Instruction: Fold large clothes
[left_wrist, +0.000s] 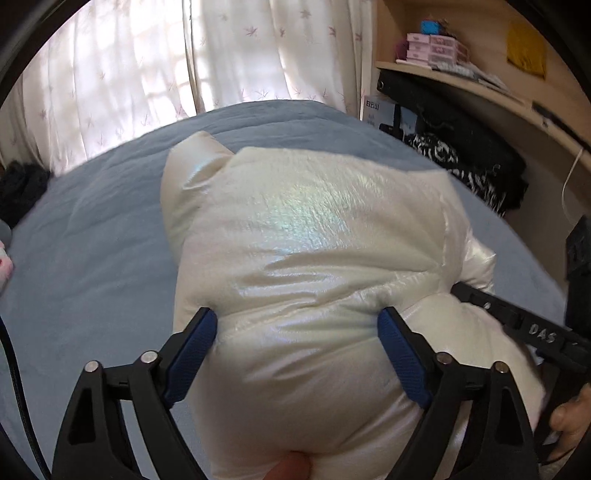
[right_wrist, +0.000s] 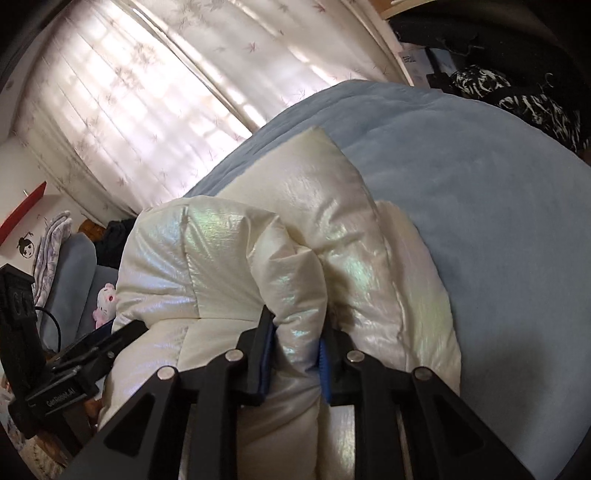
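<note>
1. One puffy white jacket (left_wrist: 314, 258), pearly in sheen, lies bundled on the bed.
2. One bed (left_wrist: 92, 240), under a single blue cover.
3. Two hand-held grippers: the left hand-held gripper (left_wrist: 297, 325) and the right hand-held gripper (right_wrist: 297, 339), each with two black fingers carrying blue pads (left_wrist: 192, 354).
4. Two pale curtain panels (left_wrist: 129, 74) printed with small leaves hang behind the bed.
5. One black-and-white patterned garment (left_wrist: 461, 166) beside the bed.
6. One pink-and-white plush toy (right_wrist: 105, 301) at the bed's edge.
7. One yellow cloth (left_wrist: 526, 48) on the shelf unit; the pink boxes (left_wrist: 428, 46) there are too small to count.
</note>
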